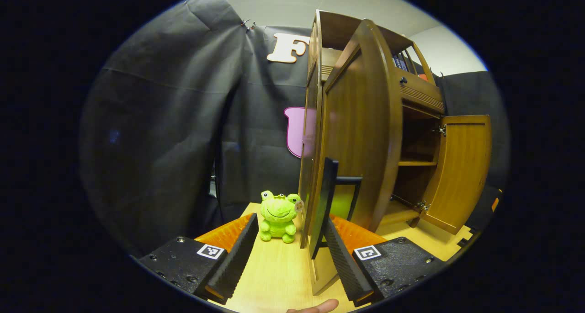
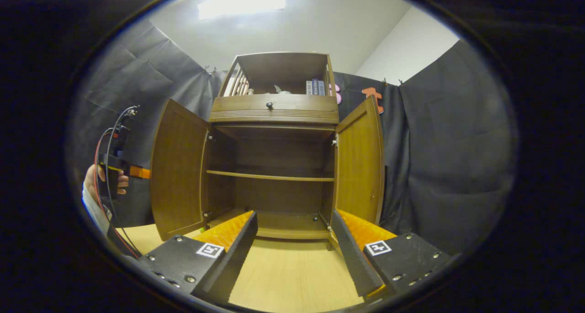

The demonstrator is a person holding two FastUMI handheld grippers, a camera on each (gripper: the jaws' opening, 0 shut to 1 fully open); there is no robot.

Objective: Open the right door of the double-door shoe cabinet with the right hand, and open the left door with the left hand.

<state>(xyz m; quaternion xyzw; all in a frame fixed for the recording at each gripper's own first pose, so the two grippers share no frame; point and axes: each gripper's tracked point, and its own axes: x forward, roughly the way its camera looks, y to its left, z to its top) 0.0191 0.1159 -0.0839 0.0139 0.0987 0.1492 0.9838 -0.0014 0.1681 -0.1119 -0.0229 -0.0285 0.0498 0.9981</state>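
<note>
Already both doors swung wide. Left door [image 1: 356, 135] edge-on ahead of left gripper [image 1: 292, 258], jaws spread, door edge between fingers (contact unclear). Right gripper [image 2: 292, 253] spread, empty, facing shoe cabinet [image 2: 274, 116]; right door [image 2: 358, 167] ahead, right.

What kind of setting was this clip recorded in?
Most likely a staged recording booth, not a real home: black cloth hangs as walls around a lone wooden shoe cabinet on a pale tabletop, with a green plush frog placed beside it.
</note>
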